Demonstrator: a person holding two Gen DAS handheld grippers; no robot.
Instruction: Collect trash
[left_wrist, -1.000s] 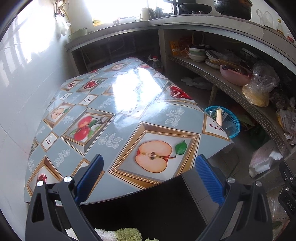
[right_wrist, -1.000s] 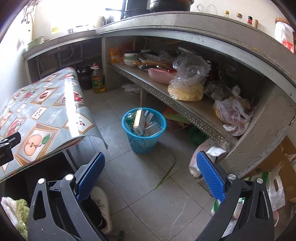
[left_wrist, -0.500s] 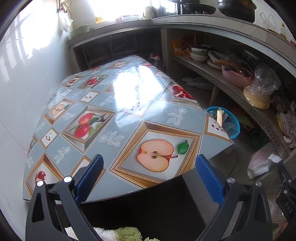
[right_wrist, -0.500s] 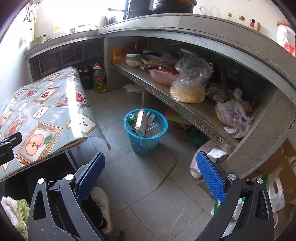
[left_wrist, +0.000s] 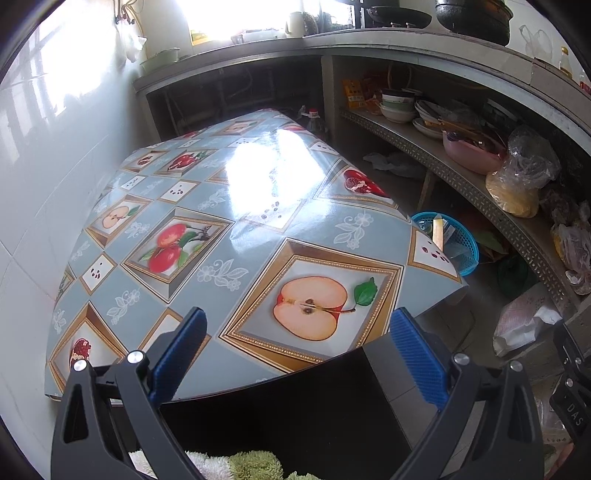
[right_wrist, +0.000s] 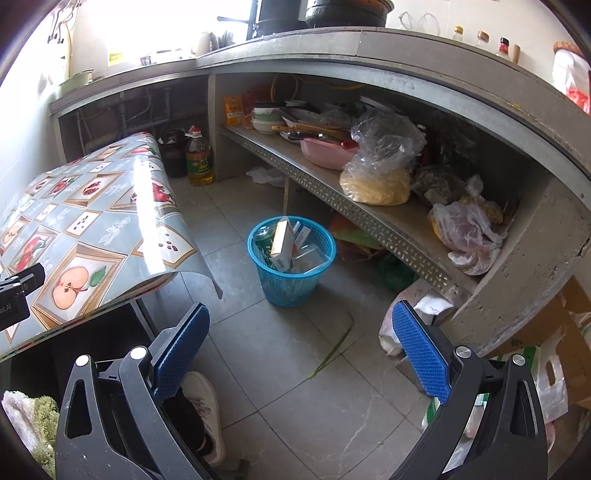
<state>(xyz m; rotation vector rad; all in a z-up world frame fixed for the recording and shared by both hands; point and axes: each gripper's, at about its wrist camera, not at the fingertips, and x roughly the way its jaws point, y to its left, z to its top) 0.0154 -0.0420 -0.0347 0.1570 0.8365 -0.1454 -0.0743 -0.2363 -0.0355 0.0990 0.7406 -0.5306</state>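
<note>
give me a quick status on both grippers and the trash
Left gripper open, empty, over the table. Right gripper open, empty, above the floor. Blue bin holds boxes. Path clear.

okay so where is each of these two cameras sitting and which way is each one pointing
Left wrist: on the left gripper, looking down over the table toward the counter; its own open blue fingers show, nothing held.
Right wrist: on the right gripper, looking at the floor and blue basket under the shelf; open fingers and the person's shoe show.
Shared: table, basket, shelf; each view catches the other gripper at its edge.
</note>
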